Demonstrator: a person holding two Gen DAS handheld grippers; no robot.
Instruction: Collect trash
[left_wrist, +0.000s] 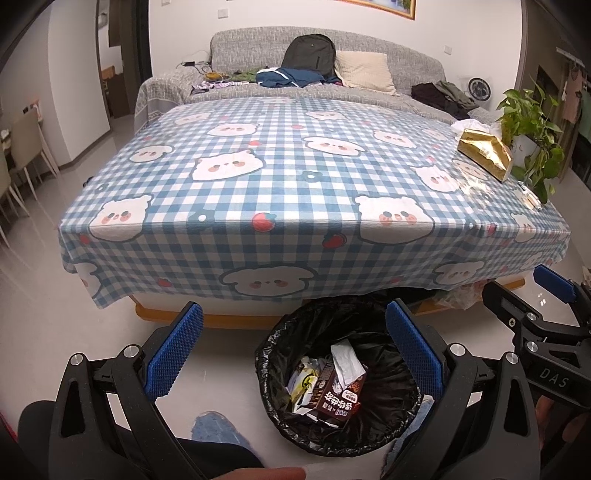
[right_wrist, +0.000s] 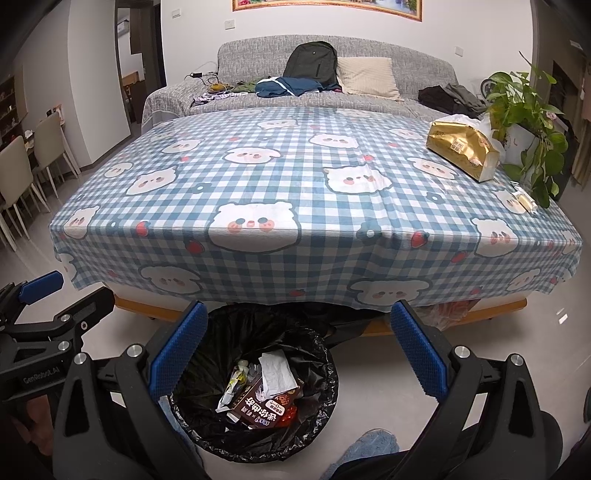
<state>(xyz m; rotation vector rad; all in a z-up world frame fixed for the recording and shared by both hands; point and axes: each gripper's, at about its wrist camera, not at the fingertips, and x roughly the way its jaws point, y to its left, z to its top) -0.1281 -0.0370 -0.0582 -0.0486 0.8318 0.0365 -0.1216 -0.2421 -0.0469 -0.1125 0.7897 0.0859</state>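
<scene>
1. Both my grippers stand wide apart and hold nothing: the left gripper (left_wrist: 293, 350) and the right gripper (right_wrist: 299, 350) hang over the floor in front of the table (left_wrist: 295, 229)
2. The trash is mostly in the bin (left_wrist: 269, 369) already: a brown carton (left_wrist: 338, 391), a crumpled tissue (left_wrist: 345, 360) and wrappers lie on the black liner
3. Risk, as I judge it: the small wrapper (right_wrist: 524, 199) lies at the table's right edge beside the plant (right_wrist: 524, 107); a careless reach could push it off the edge or snag the leaves and tip the pot
4. The gold tissue pack (right_wrist: 461, 151) sits nearby; I could grab it by mistake though it may not be trash
5. The cloth hangs loose over the front edge, so a finger dragging on it could pull everything along
6. The bin stands close under my grippers; dipping low could knock it or tear the liner
7. The right view shows the wrapper clearly; the left view shows it only small and blurred at the far right
8. Each view catches the other gripper at its border, and I see something pale under the table, too dim to name
</scene>
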